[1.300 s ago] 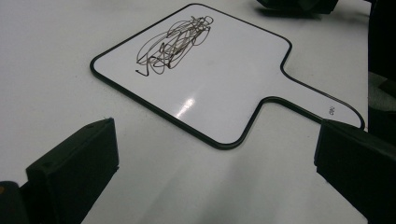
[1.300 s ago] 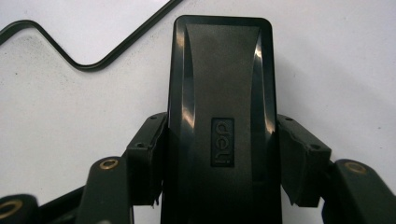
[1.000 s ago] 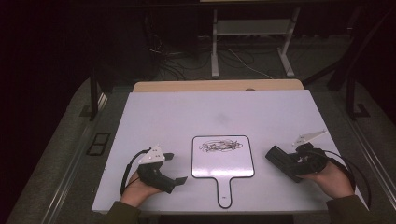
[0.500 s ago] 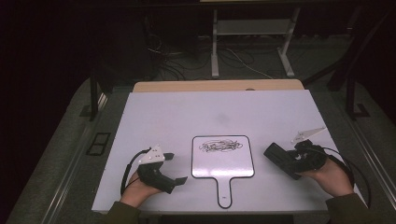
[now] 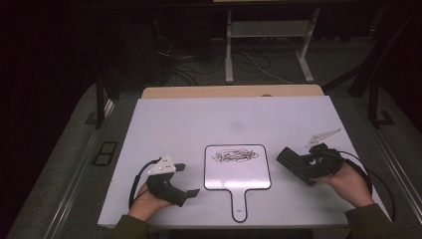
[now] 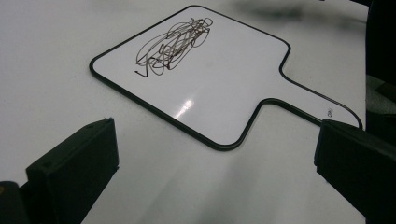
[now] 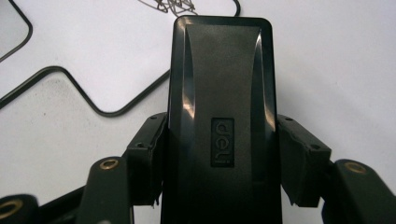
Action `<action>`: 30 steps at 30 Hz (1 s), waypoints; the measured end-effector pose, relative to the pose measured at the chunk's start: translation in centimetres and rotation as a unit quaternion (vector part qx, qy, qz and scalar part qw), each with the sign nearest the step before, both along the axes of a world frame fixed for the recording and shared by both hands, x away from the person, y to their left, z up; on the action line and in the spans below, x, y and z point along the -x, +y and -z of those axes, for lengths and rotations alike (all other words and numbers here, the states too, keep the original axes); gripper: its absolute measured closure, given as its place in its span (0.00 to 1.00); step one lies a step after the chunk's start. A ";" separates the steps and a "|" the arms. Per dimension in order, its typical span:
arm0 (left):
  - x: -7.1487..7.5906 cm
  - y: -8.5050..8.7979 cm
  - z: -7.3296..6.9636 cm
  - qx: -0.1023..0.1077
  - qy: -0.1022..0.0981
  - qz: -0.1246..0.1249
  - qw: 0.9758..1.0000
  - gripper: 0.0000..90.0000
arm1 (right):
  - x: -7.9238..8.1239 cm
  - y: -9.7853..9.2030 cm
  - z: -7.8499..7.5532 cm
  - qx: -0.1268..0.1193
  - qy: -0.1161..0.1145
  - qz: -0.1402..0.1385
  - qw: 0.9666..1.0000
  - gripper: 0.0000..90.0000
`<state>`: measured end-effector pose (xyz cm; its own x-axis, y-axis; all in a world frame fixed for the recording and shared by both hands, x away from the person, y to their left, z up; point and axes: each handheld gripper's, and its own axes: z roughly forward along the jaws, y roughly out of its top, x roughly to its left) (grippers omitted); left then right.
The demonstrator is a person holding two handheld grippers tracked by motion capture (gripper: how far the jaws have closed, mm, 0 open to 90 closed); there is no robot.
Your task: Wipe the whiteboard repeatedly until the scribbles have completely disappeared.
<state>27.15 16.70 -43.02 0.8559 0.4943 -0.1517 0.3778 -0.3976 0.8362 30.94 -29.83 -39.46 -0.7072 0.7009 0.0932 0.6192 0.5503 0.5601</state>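
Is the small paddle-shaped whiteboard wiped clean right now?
No, the paddle-shaped whiteboard carries a dark scribble near its top edge.

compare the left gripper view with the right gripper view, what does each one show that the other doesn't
Left gripper view: the whole paddle-shaped whiteboard with its handle, and the left tool with jaws wide apart and nothing between them.

Right gripper view: the right tool clamped on a black eraser with a raised logo.

Both: the white table, the board's black rim, and the dark scribble, which the right gripper view cuts off at its top edge.
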 end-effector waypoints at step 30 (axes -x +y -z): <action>0.1 -0.2 -0.1 0.003 -0.002 -0.001 1.000 0.00 | -4.4 5.5 -0.8 0.004 0.001 -0.034 0.999 0.43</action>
<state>27.09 16.47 -42.93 0.8554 0.4956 -0.1506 0.3749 -0.3917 0.8402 35.30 -24.37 -38.62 -0.7525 0.6525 0.0898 0.5821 0.5950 0.5542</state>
